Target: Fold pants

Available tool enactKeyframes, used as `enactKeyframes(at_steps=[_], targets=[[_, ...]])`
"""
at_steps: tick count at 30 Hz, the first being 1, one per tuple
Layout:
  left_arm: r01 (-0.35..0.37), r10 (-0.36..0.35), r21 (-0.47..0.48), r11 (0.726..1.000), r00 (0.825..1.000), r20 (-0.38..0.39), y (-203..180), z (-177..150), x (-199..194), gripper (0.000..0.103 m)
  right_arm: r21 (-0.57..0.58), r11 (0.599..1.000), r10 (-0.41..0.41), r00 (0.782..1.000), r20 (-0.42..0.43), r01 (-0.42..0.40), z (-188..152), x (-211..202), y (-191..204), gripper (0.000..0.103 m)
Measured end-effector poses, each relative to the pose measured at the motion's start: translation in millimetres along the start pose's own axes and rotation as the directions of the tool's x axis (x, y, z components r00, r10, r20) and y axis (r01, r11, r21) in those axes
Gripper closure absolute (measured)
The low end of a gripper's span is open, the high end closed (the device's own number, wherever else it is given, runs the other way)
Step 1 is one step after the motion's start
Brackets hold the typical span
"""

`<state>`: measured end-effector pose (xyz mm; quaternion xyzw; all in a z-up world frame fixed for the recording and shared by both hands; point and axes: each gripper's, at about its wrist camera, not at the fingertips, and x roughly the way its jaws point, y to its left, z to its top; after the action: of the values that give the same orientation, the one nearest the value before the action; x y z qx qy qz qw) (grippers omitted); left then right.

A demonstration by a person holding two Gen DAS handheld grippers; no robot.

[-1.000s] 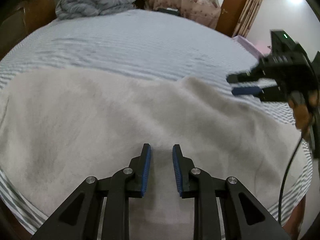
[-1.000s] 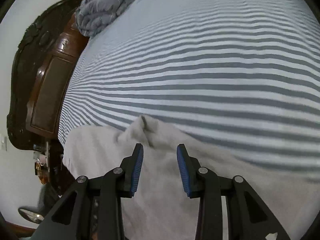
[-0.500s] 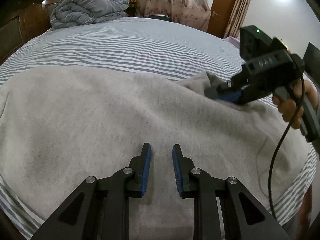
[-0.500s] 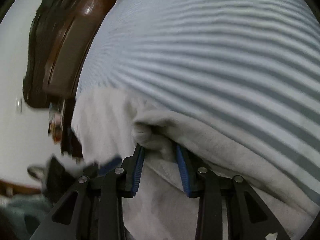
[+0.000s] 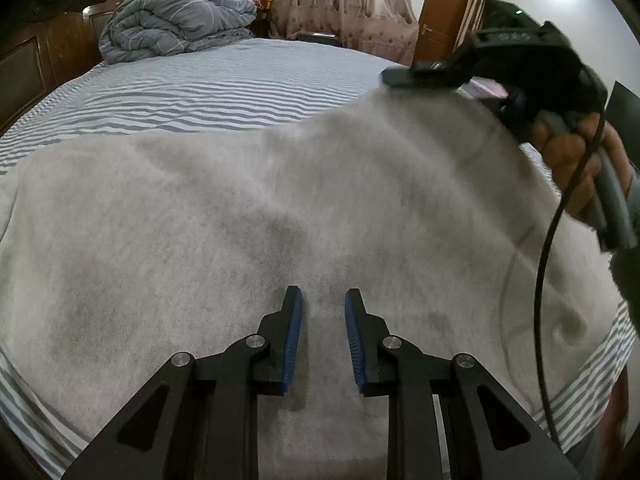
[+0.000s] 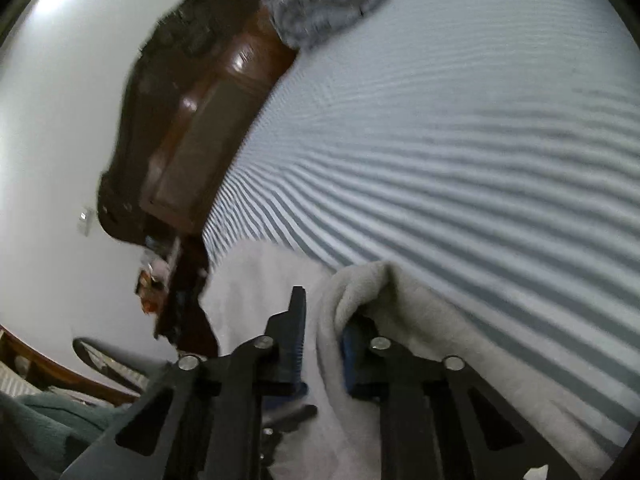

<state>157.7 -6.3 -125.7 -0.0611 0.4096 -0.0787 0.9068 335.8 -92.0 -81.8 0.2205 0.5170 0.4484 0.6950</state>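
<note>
Right wrist view: right gripper (image 6: pixel 322 340) fingers closing on pants (image 6: pixel 360 292) edge; left gripper (image 5: pixel 322 334) fingers apart, empty.

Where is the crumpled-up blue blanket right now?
In the left wrist view the bunched blue-grey duvet sits at the upper left, on the far corner of the striped bed against the dark wooden headboard.

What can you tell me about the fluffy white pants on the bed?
The pants look like soft, fuzzy, off-white fleece. They lie spread wide over the striped bed sheet, mostly flat, with faint darker patches in the nap. Their far right edge is lifted off the bed: the right gripper has a bunched fold of it between its blue pads, and its jaws are closing on it. The left gripper hangs just above the near part with a gap between its fingers, holding nothing.
</note>
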Motion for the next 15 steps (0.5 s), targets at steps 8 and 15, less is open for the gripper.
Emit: enactKeyframes(at_steps=[8, 15], targets=[[-0.01, 0.01, 0.013, 1.0, 1.0, 0.002, -2, -4, 0, 0.078, 0.038, 0.988, -0.149, 0.989, -0.017, 0.149, 19, 13, -33, 0.095], [-0.015, 0.015, 0.01, 1.0, 1.0, -0.004, -4, -3, 0, 0.078, 0.049, 0.96, -0.272, 0.958, -0.092, 0.277, 18, 36, -49, 0.095]])
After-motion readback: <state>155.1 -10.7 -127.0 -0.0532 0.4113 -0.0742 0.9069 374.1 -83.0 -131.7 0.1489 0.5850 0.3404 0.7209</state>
